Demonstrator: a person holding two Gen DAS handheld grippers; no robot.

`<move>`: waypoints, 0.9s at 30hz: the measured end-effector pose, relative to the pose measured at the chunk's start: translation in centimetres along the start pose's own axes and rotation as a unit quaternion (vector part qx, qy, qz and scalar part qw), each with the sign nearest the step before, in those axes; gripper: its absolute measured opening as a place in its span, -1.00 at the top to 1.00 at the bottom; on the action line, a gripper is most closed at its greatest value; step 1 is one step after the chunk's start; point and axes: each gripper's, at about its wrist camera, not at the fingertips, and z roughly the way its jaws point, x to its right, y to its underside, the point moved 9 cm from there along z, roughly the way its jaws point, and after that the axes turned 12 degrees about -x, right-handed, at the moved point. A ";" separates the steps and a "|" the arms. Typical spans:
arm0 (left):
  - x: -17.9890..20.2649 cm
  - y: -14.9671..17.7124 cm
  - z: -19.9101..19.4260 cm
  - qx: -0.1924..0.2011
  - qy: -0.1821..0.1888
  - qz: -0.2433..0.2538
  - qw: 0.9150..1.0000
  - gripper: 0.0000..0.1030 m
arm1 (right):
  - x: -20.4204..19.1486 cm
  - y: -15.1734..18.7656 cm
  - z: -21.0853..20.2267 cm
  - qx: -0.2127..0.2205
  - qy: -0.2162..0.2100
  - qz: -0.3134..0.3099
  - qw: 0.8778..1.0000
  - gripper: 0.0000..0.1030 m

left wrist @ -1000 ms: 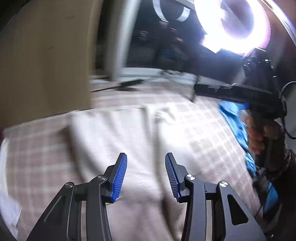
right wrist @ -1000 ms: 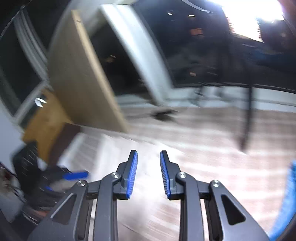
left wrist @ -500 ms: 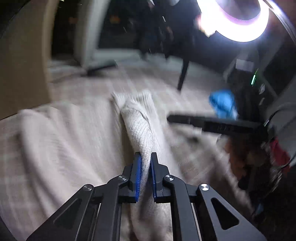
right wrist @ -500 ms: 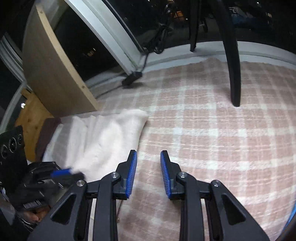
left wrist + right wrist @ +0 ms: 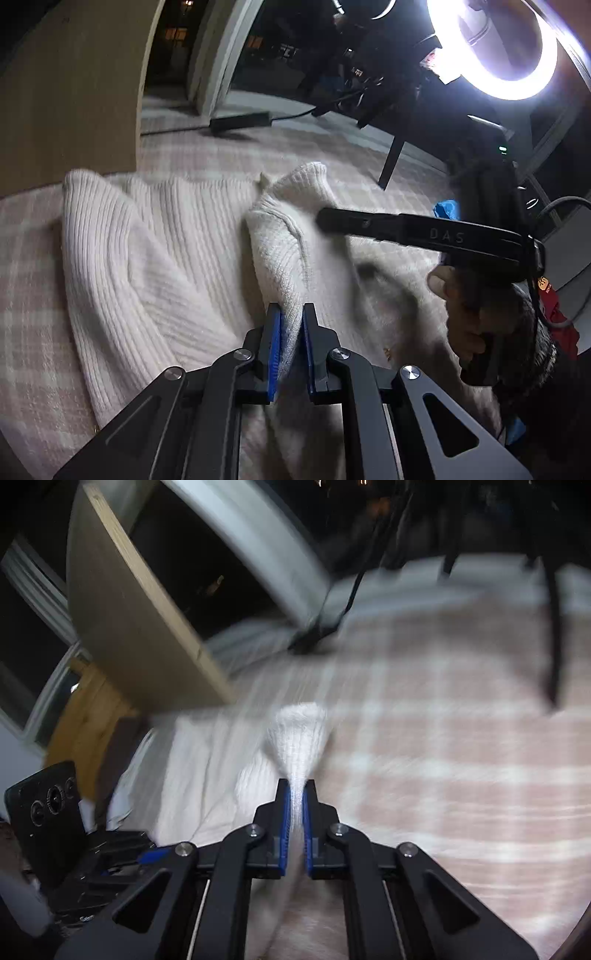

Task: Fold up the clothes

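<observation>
A cream ribbed knit sweater [image 5: 155, 258] lies on the pink plaid cloth [image 5: 33, 295]. My left gripper [image 5: 291, 314] is shut on a raised fold of the sweater near its right edge. My right gripper [image 5: 296, 794] is shut on the same sweater [image 5: 299, 734], pinching a fan of knit that sticks up past the tips. In the left wrist view the right gripper's black finger [image 5: 369, 223] reaches across onto the lifted fold, held by a hand [image 5: 465, 317].
A wooden board [image 5: 70, 81] stands at the left behind the sweater. A black tripod leg [image 5: 391, 162] and a power strip [image 5: 240, 122] sit at the far edge. A ring light [image 5: 506, 48] glares upper right. Blue cloth [image 5: 447, 208] lies at the right.
My right gripper has moved onto the sweater and shut on it. My left gripper, open a second ago, stays shut on the fold and has lifted it.
</observation>
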 end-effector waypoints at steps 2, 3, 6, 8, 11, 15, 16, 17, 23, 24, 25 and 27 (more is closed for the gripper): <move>0.3 -0.2 0.7 -0.001 -0.013 0.009 1.000 0.72 | 0.3 0.2 0.5 -0.011 0.041 -0.014 0.999 0.89; 0.4 -0.2 0.9 0.000 -0.021 0.014 1.000 0.72 | 0.4 0.3 1.0 -0.020 0.060 -0.020 0.998 0.88; 0.4 -0.2 0.8 0.001 -0.028 0.012 1.000 0.70 | 0.7 0.5 2.1 -0.040 0.080 -0.025 0.996 0.85; 0.2 -0.2 0.8 0.000 -0.028 0.005 1.000 0.64 | 1.0 0.3 1.5 -0.046 0.095 -0.022 0.994 0.62; -0.2 0.1 -0.4 0.004 -0.022 -0.009 1.000 0.63 | 1.2 -0.4 -1.1 -0.012 0.098 -0.012 0.995 0.56; -0.4 0.4 -5.1 0.044 -0.009 -0.025 0.999 0.66 | -1.4 -0.6 -3.2 0.016 0.043 -0.051 0.998 0.56; -0.4 0.7 -6.4 0.053 -0.010 -0.025 0.998 0.66 | -1.8 -0.5 -2.4 0.005 0.040 -0.058 0.998 0.56; -0.4 1.2 -7.8 0.060 -0.015 -0.023 0.998 0.63 | -2.2 -0.4 -1.6 -0.006 0.037 -0.065 0.997 0.56; 0.2 5.6 -13.7 0.065 -0.037 -0.016 0.997 0.57 | -1.4 -0.4 3.2 -0.053 0.090 -0.082 0.991 0.64; 0.3 6.5 -14.6 0.064 -0.032 -0.020 0.997 0.56 | -1.5 -0.5 2.8 -0.049 0.085 -0.075 0.992 0.64; 0.6 7.6 -15.6 0.064 -0.024 -0.024 0.997 0.55 | -1.5 -0.6 2.4 -0.046 0.080 -0.068 0.993 0.63; 1.0 9.8 -17.6 0.063 -0.014 -0.030 0.997 0.50 | -2.9 0.3 0.5 -0.042 0.054 -0.068 0.995 0.60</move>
